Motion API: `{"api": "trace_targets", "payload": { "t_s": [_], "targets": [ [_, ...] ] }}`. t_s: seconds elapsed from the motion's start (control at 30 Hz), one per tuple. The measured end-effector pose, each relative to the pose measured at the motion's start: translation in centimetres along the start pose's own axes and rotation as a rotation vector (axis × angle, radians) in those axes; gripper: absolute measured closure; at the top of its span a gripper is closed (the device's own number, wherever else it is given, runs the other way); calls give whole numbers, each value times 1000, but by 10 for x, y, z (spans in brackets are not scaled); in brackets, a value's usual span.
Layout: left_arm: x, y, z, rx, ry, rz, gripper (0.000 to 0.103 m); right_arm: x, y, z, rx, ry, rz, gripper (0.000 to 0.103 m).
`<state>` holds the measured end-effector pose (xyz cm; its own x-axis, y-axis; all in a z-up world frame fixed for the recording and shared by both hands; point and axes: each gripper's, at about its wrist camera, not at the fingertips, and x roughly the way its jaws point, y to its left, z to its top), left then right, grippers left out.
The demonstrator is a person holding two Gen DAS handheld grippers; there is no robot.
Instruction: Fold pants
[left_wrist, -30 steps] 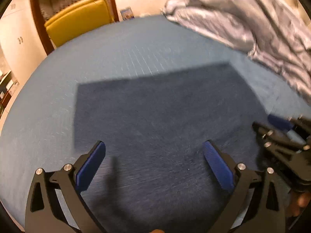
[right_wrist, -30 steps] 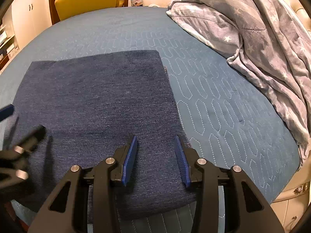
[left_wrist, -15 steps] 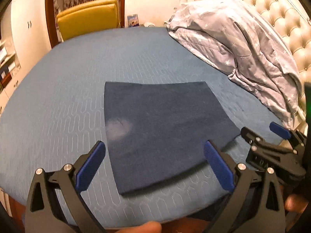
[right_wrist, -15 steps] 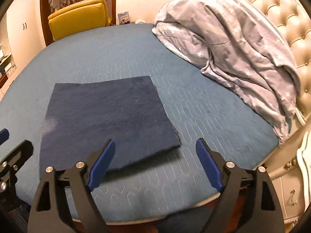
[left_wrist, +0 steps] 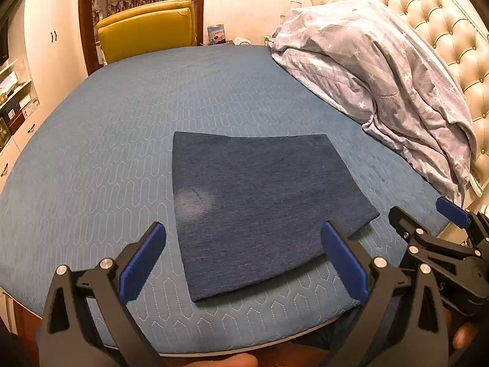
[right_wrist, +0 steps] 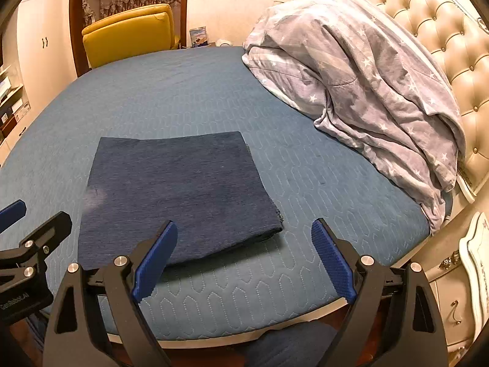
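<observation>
The dark blue pants point(left_wrist: 259, 202) lie folded into a flat, roughly square packet on the blue quilted bed point(left_wrist: 116, 153), near its front edge; the right wrist view shows the same packet point(right_wrist: 180, 192). My left gripper point(left_wrist: 241, 229) hangs above and in front of the packet, wide open, touching nothing. My right gripper point(right_wrist: 244, 224) hovers over the packet's near right corner, its jaws still opening with only air between them. Each gripper shows in the other's view: the right gripper point(left_wrist: 428, 223) and the left gripper point(right_wrist: 39, 212).
A crumpled grey star-print duvet point(left_wrist: 382, 70) is heaped at the right against the tufted cream headboard point(left_wrist: 443, 15). A yellow chair point(left_wrist: 146, 27) stands beyond the far edge, cupboards point(left_wrist: 45, 46) at the left, a white nightstand point(right_wrist: 476, 275) at the right.
Both grippers have drawn back and up from the pants, which now lie free on the bed. The right gripper's jaws went from narrow to wide apart.
</observation>
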<state>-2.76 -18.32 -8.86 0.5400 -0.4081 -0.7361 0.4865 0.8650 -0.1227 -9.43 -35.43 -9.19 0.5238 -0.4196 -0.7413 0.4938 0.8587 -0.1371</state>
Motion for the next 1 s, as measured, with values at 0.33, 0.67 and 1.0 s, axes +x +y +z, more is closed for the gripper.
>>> {"api": "trace_targets", "payload": {
  "t_s": [0.33, 0.67, 1.0],
  "targets": [
    [2, 0, 2, -1, 3, -3, 2, 3, 0, -1, 5, 2, 6, 17],
    [3, -1, 3, 1, 3, -4, 2, 2, 0, -3, 7, 1, 6, 17],
    [3, -3, 3, 3, 0, -3, 2, 2, 1, -2, 5, 1, 7, 17]
  ]
}}
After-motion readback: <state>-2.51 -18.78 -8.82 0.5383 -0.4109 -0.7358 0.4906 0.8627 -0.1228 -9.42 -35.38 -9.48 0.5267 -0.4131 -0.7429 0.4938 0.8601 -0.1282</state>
